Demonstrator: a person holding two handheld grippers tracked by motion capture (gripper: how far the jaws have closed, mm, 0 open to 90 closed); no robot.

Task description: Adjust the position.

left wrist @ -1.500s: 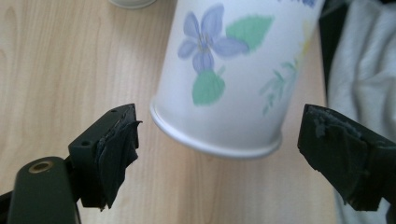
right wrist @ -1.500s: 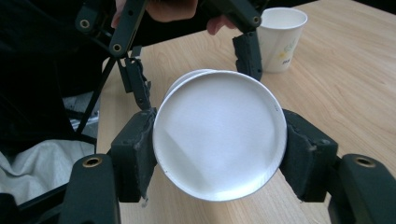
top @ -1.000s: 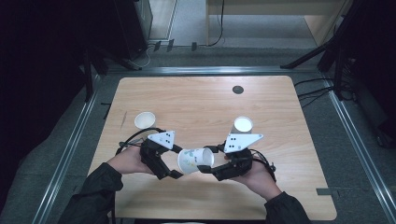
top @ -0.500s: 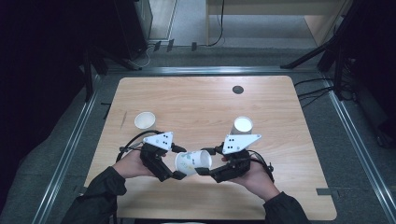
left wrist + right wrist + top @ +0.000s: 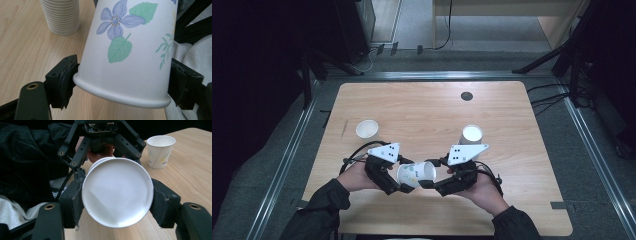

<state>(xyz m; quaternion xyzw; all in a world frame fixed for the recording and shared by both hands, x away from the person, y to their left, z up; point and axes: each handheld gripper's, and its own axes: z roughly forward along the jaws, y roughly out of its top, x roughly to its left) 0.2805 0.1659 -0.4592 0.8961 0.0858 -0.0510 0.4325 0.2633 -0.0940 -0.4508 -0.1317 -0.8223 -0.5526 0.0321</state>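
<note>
Left tongs [image 5: 404,184] clamped on cup [image 5: 416,174] rim; cup held sideways above bench [image 5: 422,107], between both tongs; right tongs [image 5: 428,183] pinching its base. Risk: crushed wall from overtight squeeze, or drop on uneven release.

Between your two grippers there is no free room: the flowered cup [image 5: 416,174] lies on its side there, with the left gripper [image 5: 399,176] closed on its rim end and the right gripper [image 5: 432,181] closed on its base. Beyond the right gripper stands the stack of cups [image 5: 471,135], near it. Beyond the left gripper stands a single cup [image 5: 367,129], a little apart. The table [image 5: 422,107] past both is open.
</note>
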